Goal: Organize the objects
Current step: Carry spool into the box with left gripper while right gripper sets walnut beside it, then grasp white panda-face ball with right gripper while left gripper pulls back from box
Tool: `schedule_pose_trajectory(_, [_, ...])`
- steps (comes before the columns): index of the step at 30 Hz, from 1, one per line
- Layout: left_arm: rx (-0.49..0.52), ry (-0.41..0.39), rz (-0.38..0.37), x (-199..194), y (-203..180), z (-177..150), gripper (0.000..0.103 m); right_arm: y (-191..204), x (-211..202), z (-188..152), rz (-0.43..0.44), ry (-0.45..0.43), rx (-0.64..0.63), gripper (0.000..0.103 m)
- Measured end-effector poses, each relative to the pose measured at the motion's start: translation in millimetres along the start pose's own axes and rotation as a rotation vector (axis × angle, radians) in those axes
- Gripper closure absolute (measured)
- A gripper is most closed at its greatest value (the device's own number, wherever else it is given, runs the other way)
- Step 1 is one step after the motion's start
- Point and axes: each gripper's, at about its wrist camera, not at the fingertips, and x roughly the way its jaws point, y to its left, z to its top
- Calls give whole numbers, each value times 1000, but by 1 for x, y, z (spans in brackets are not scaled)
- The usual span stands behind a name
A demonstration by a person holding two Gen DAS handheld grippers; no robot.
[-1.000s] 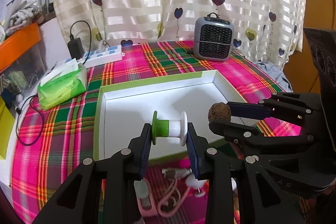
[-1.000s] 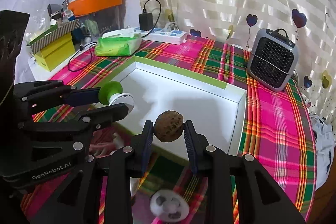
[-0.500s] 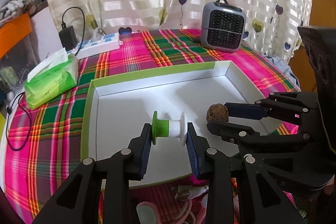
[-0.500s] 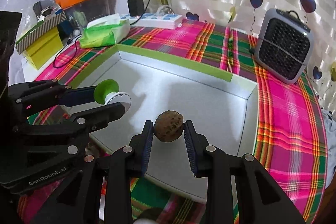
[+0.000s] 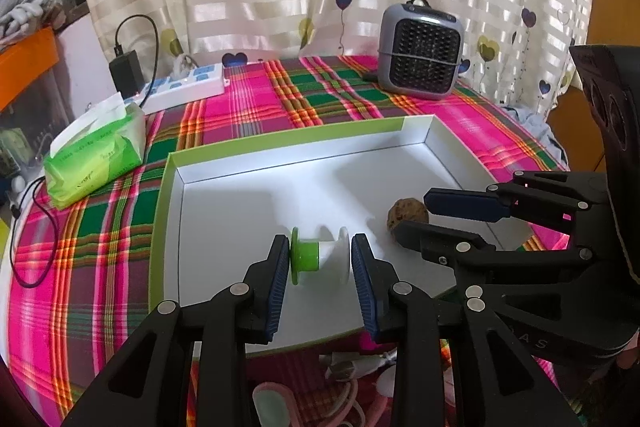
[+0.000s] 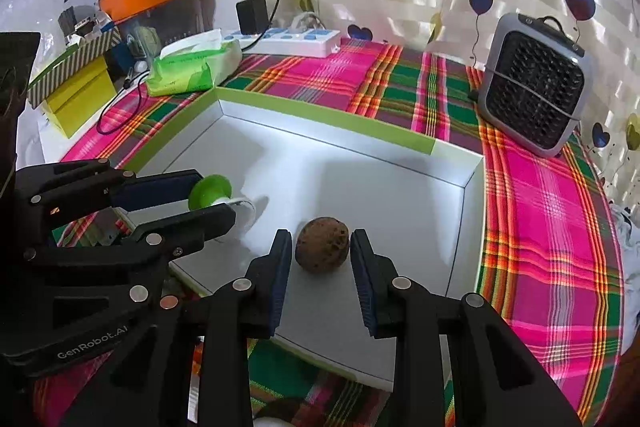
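We hold green-and-white plastic spool (image 5: 319,255) in left gripper (image 5: 320,259), brown wrinkled walnut (image 6: 323,245) clamped in right gripper (image 6: 322,255), both low over white shallow cardboard box (image 5: 224,223). We advise: lower until touching floor, then release gently, keep apart.

- The left gripper (image 5: 320,259) with its green-and-white spool (image 5: 319,255) has been carried forward and lowered, from above the near edge of the white tray (image 5: 256,151) to just over the tray floor.
- The right gripper (image 6: 322,253) with the brown ball (image 6: 323,244) has likewise been brought down inside the tray.
- The pink cable and small items once seen beneath the grippers have been left behind at the lower edge of the left view.
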Motion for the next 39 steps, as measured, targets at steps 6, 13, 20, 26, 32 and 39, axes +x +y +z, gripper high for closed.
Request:
schedule_pose_trajectory(6, [-12,-18,6,-16,-4,-4,73,4,-22,-3,-1,-58,2,71])
schedule_pose_trajectory(13, [2,-36,35,-34,-13,-15,73,17,-45,-16,7,-105,-10,71])
schedule_pose_trajectory(20, [5,-60,39,-54,-23,-26,73,25,-70,-32,29,-154,2,71])
schedule_pose_trajectory(26, [1,-65,34,-66,-29,-37,74,31,-82,-45,34,-168,19,71])
schedule_pose_trajectory(32, [2,-63,21,-69,-33,-46,74,33,-86,-55,35,-169,30,71])
schedule_pose_trajectory(39, [-5,-54,12,-71,-34,-53,74,36,-87,-62,31,-159,35,71])
